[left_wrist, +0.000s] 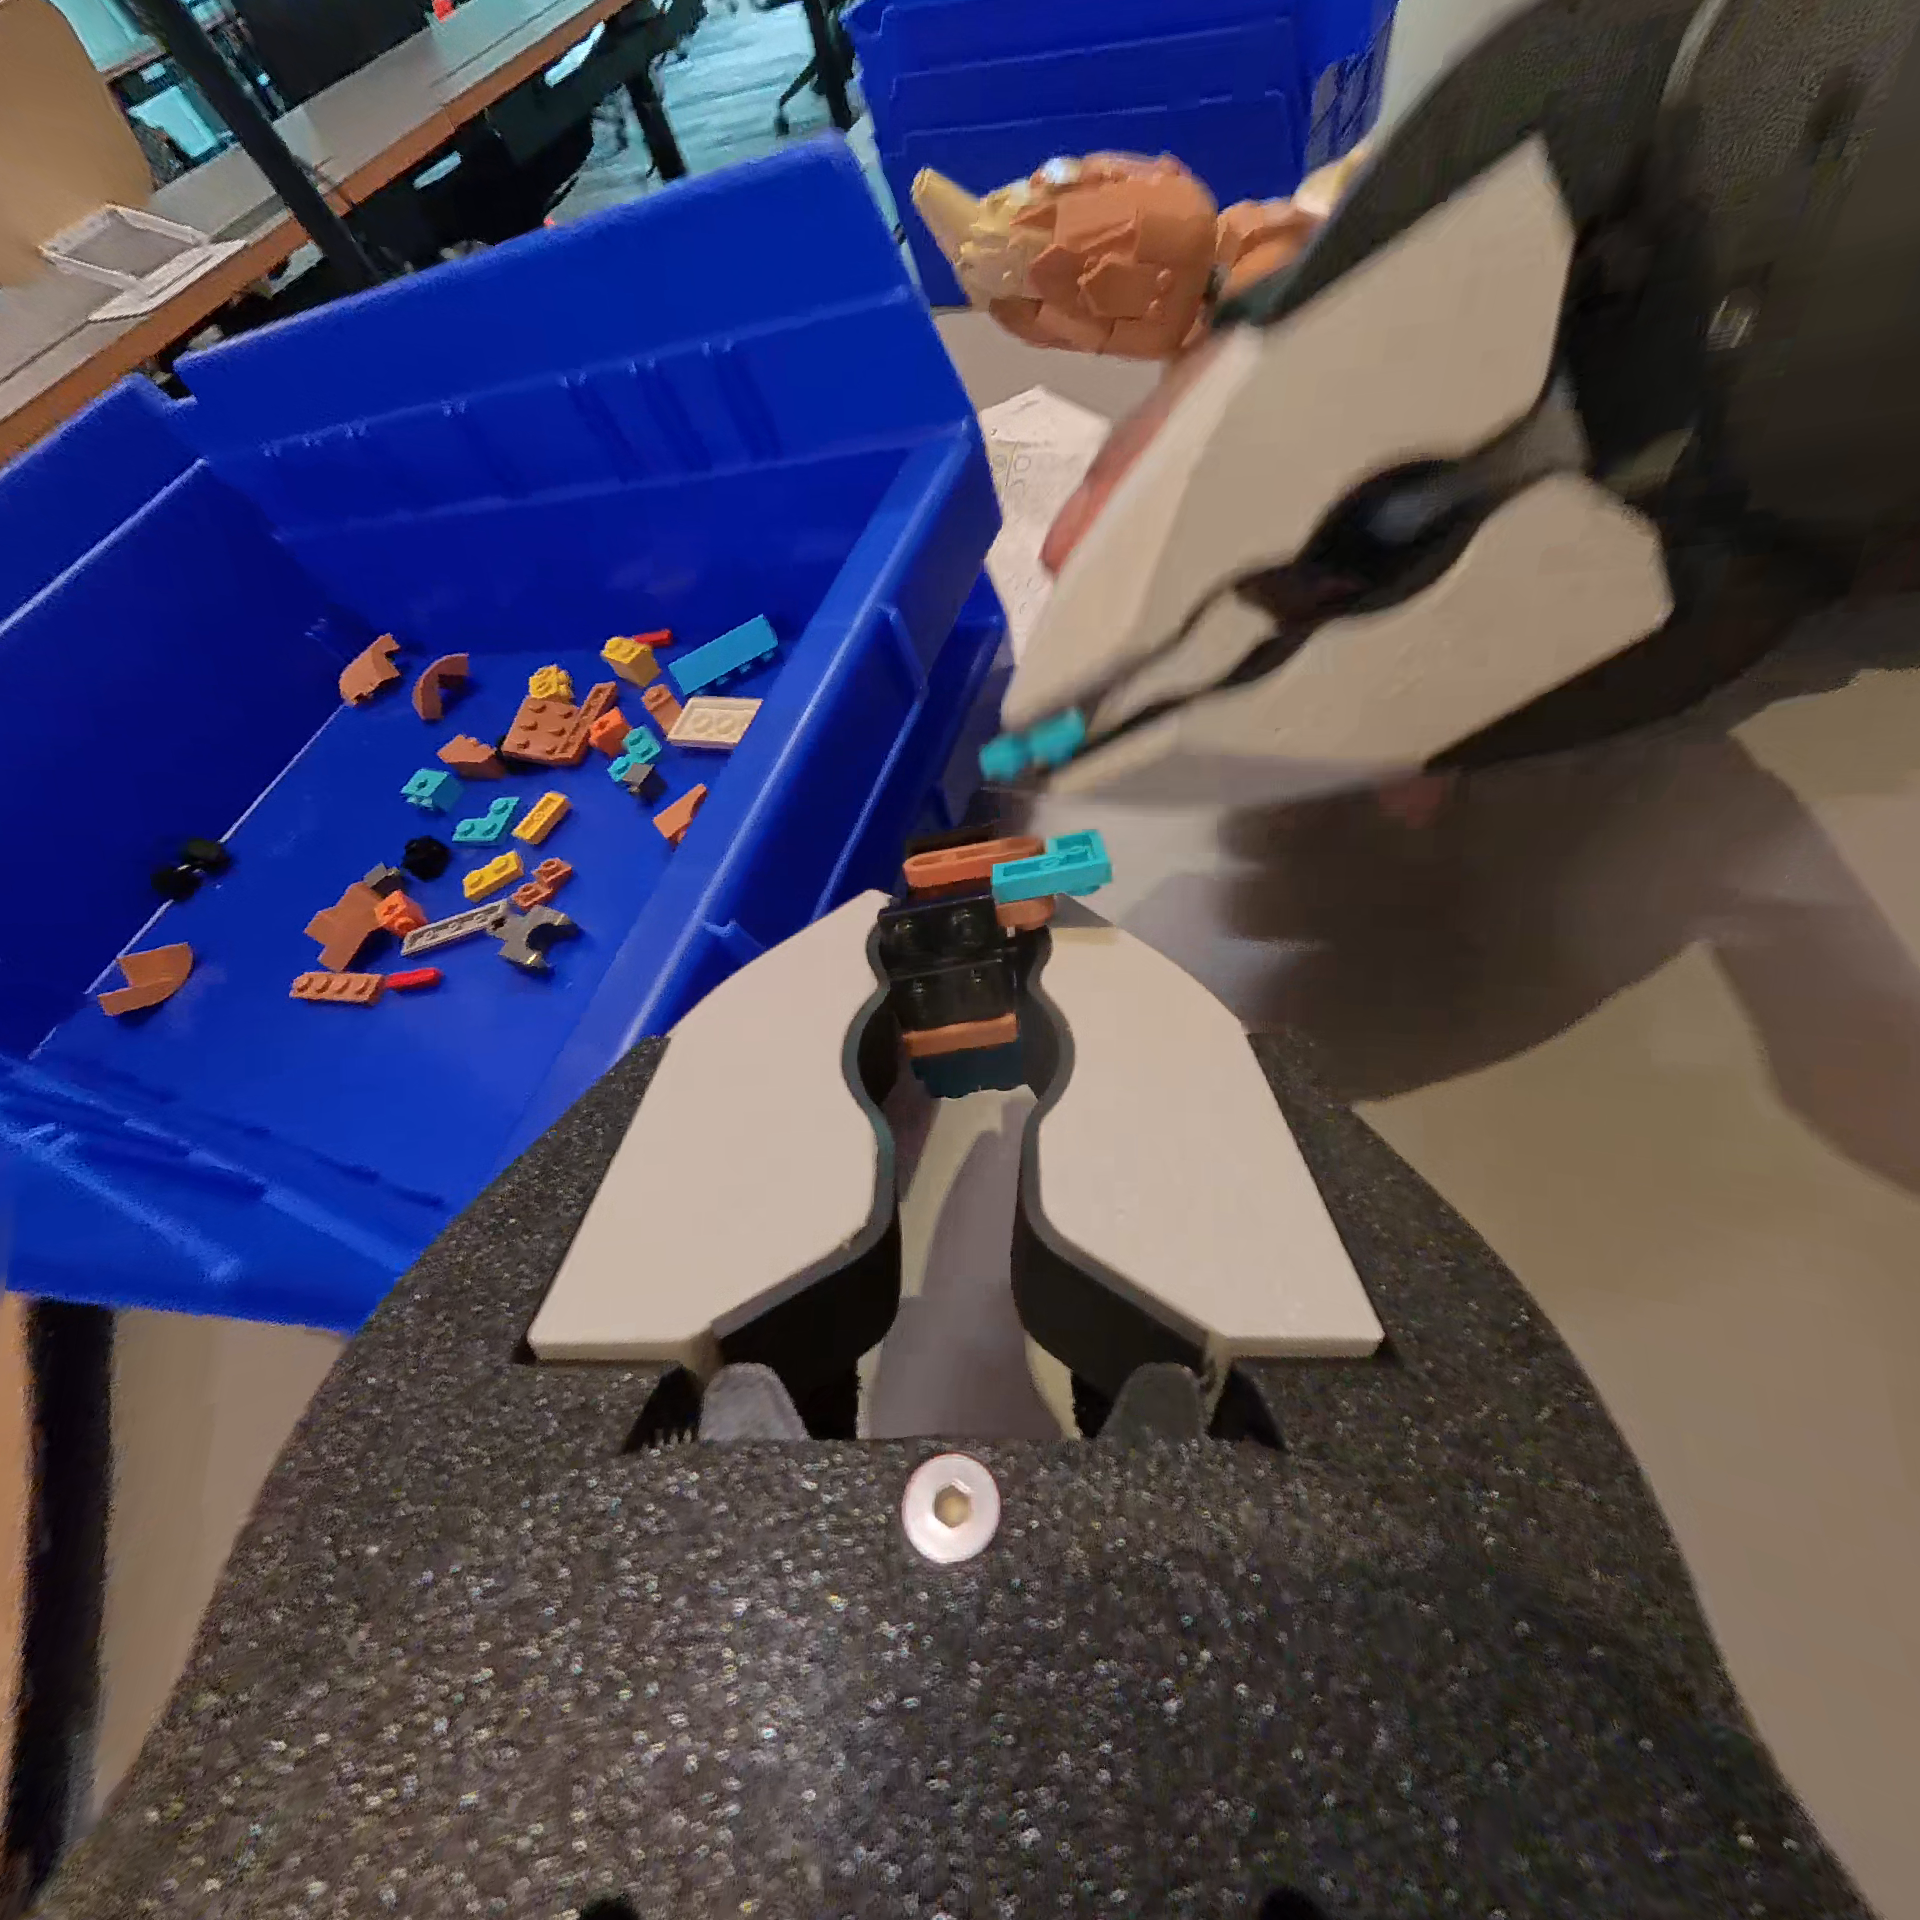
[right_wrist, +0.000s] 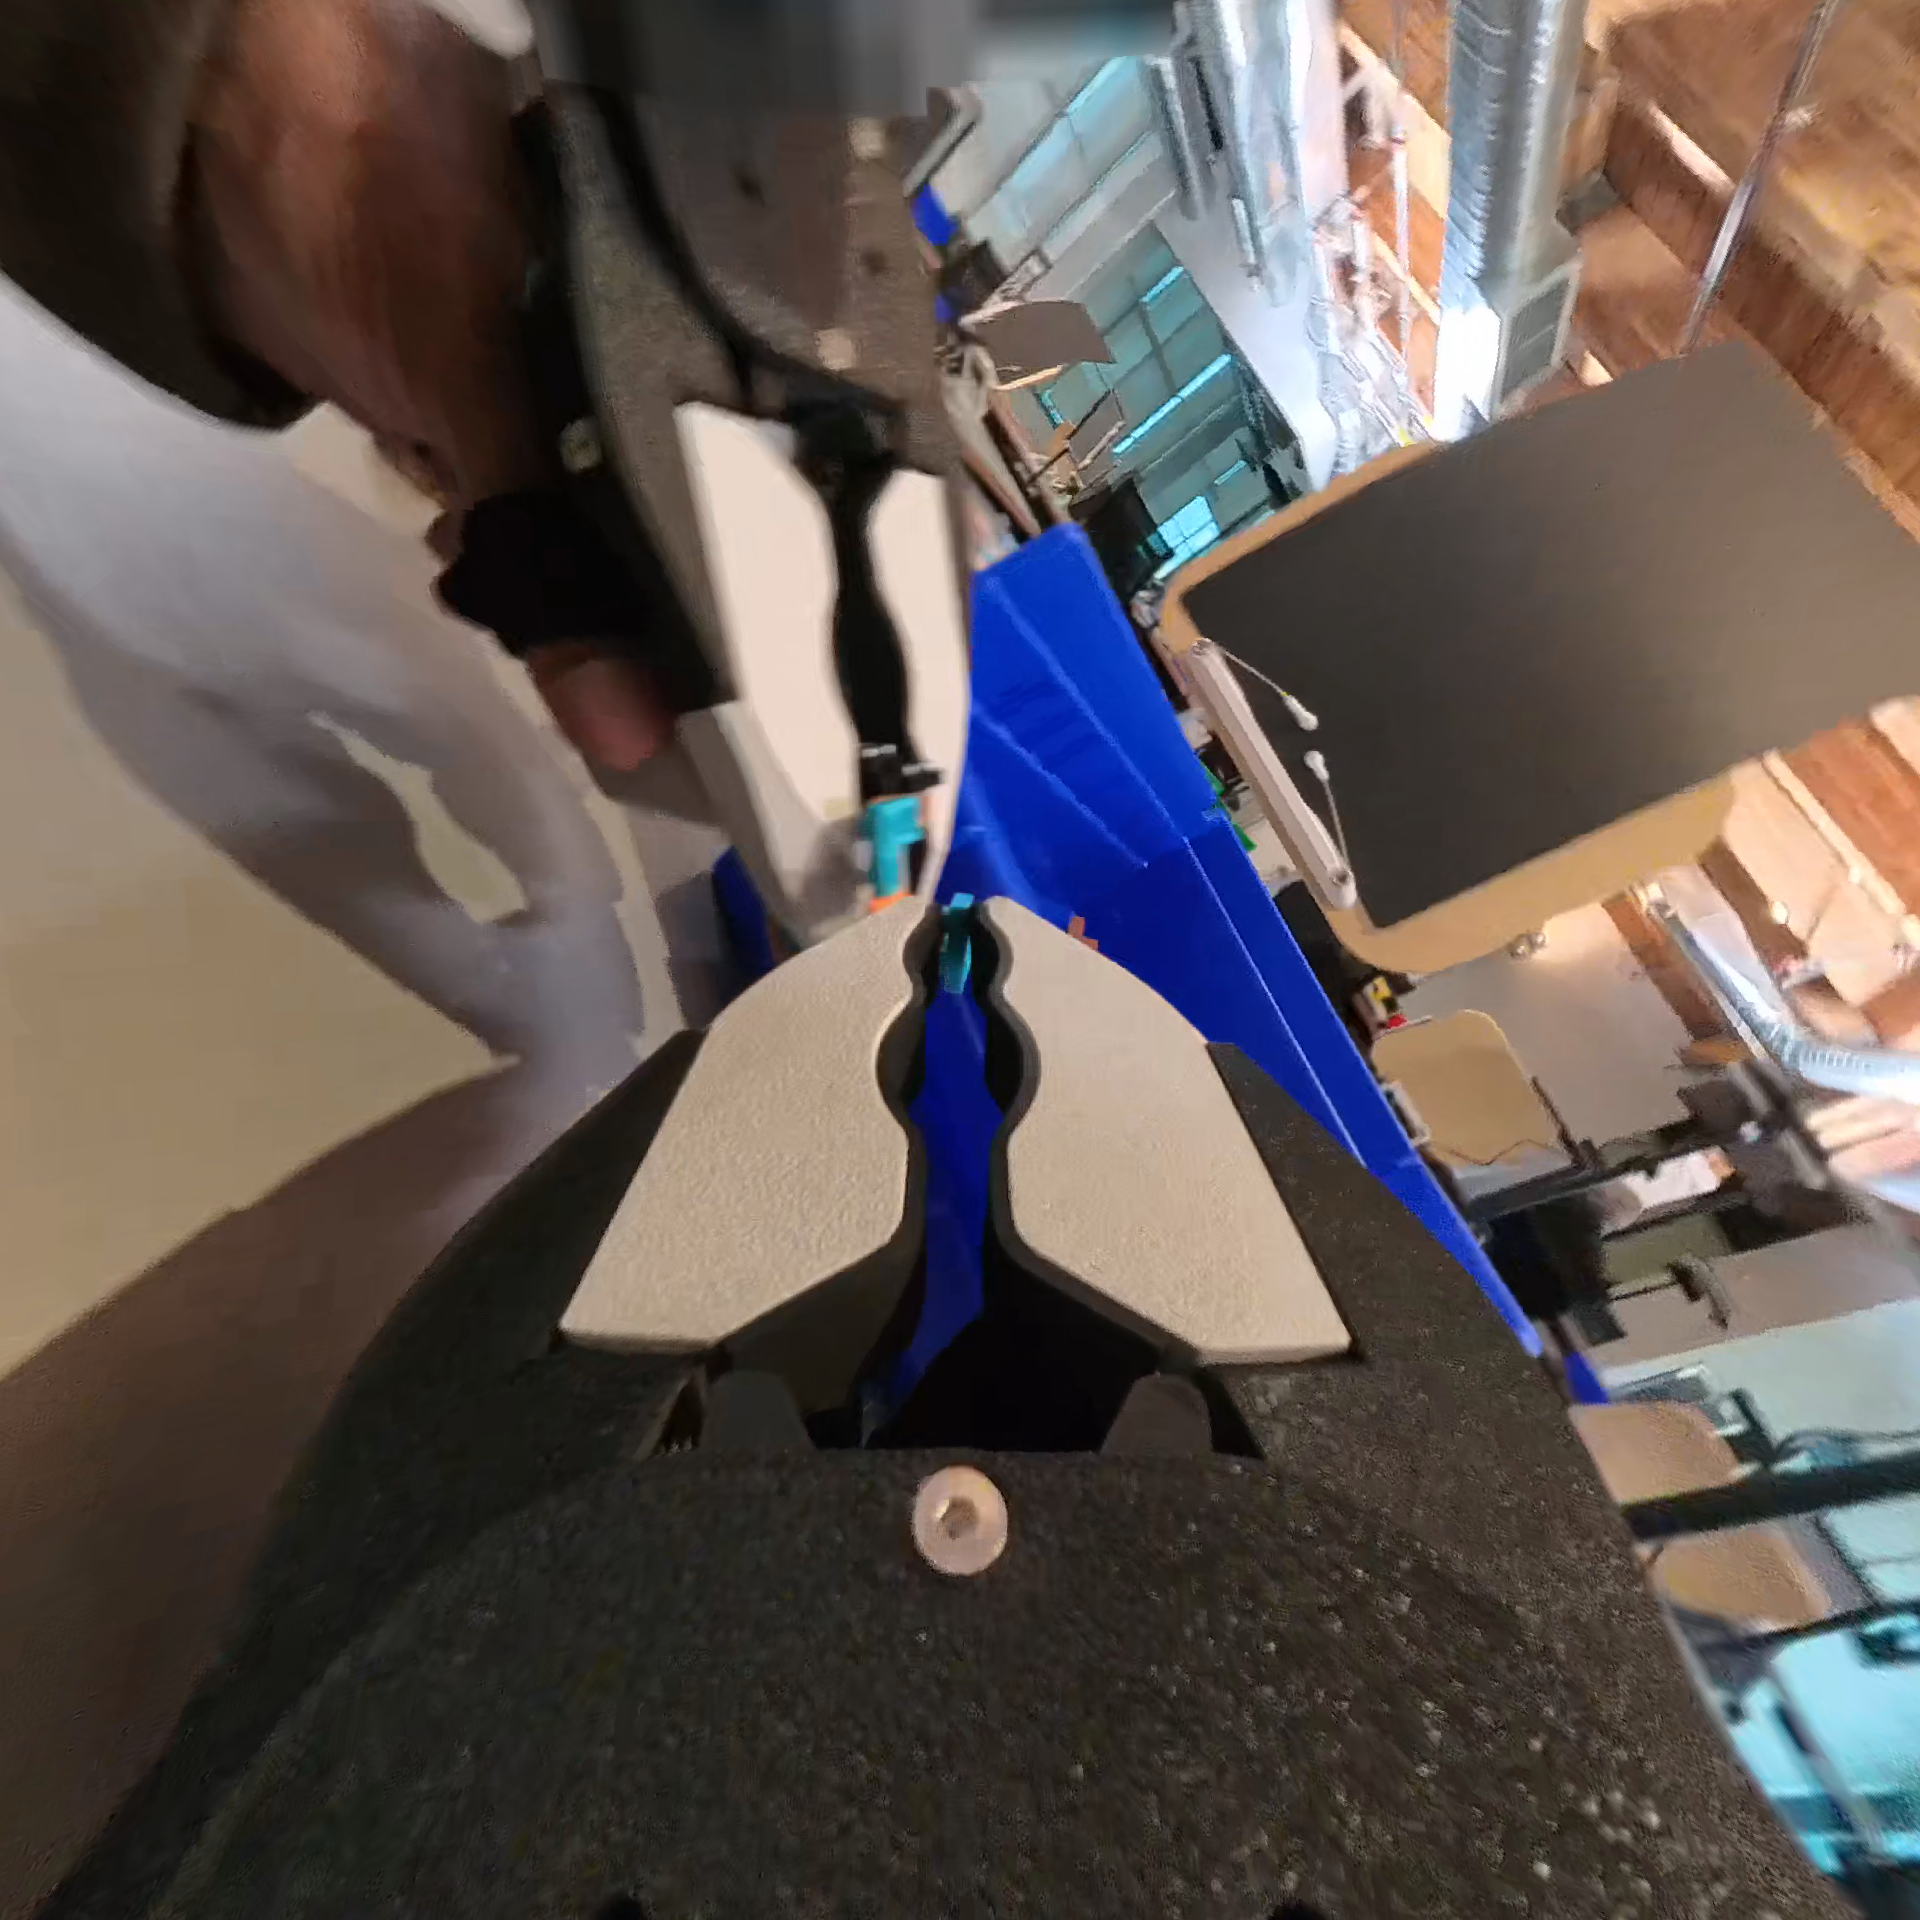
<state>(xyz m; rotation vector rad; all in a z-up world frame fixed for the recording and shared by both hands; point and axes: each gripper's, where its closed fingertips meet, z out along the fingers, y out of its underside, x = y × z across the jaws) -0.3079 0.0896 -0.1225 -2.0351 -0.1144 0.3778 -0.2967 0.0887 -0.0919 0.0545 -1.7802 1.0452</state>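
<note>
My left gripper (left_wrist: 971, 930) is shut on a small brick assembly (left_wrist: 961, 971) of black, brown and teal pieces, with a teal plate (left_wrist: 1051, 864) jutting out at its top. My right gripper (right_wrist: 956, 930) is shut on a small teal brick (right_wrist: 954, 951). In the left wrist view the right gripper (left_wrist: 1039, 750) comes in from the upper right, blurred. Its teal brick (left_wrist: 1023, 750) is just above the assembly and apart from it. In the right wrist view the left gripper (right_wrist: 899, 868) and its assembly (right_wrist: 894, 831) sit just beyond my fingertips.
A blue bin (left_wrist: 582, 374) at the left holds several loose bricks (left_wrist: 540, 727) in brown, teal, yellow and black. A brown brick-built model (left_wrist: 1101, 260) shows behind the right gripper. A printed sheet (left_wrist: 1023, 468) lies on the pale table (left_wrist: 1662, 1299). More blue bins stand behind. My two grippers' fingertips are within a few centimetres of each other. Both grippers' tips are roughly 25 centimetres from the brown brick-built model (left_wrist: 1101, 260).
</note>
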